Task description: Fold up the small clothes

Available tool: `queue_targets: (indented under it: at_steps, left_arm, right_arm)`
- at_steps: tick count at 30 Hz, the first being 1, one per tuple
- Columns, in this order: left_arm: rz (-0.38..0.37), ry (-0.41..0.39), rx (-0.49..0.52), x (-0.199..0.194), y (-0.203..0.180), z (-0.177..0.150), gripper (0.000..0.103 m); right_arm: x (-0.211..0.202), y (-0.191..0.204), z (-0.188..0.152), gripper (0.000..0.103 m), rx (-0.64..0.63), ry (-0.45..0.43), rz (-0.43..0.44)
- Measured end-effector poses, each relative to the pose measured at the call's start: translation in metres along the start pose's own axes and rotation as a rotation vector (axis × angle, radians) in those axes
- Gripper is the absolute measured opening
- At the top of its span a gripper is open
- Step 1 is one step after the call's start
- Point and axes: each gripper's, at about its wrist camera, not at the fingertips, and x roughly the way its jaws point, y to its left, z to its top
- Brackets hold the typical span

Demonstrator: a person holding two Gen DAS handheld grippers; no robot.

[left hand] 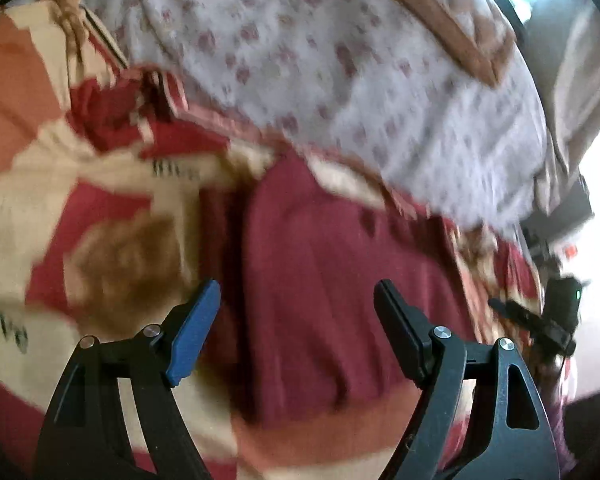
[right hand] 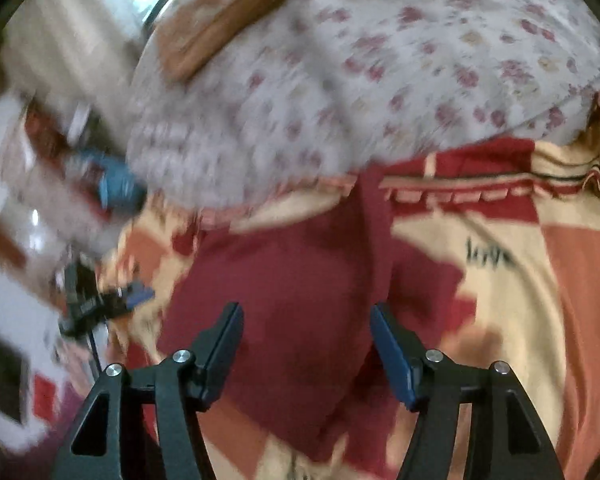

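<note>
Below both cameras at 6 o'clock, the left gripper (left hand: 296,312) and the right gripper (right hand: 306,340) each hold their fingers wide apart with nothing between them, above a dark red small cloth garment (left hand: 332,280) (right hand: 284,304). That garment lies spread on a patterned blanket of red, cream and orange patches (left hand: 28,184) (right hand: 540,288). Farther off, toward 12 o'clock, a white cloth with small red flowers (left hand: 320,60) (right hand: 380,80) covers the blanket's far edge; both views are blurred.
</note>
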Motion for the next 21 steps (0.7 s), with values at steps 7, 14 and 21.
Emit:
queue_targets:
  at_steps: [7, 14, 21]
  left_arm:
    - [-0.062, 0.070, 0.004, 0.008, 0.001, -0.055, 0.079]
    - [-0.063, 0.075, -0.006, 0.029, 0.004, -0.059, 0.042]
    - [-0.041, 0.009, 0.076, -0.016, -0.004, -0.058, 0.010]
  right_arm:
    - [0.022, 0.012, -0.044, 0.050, -0.051, 0.080, -0.035]
    - [0.045, 0.011, -0.052, 0.008, -0.035, 0.062, -0.077]
    - [-0.010, 0.024, -0.054, 0.005, -0.055, -0.040, -0.068]
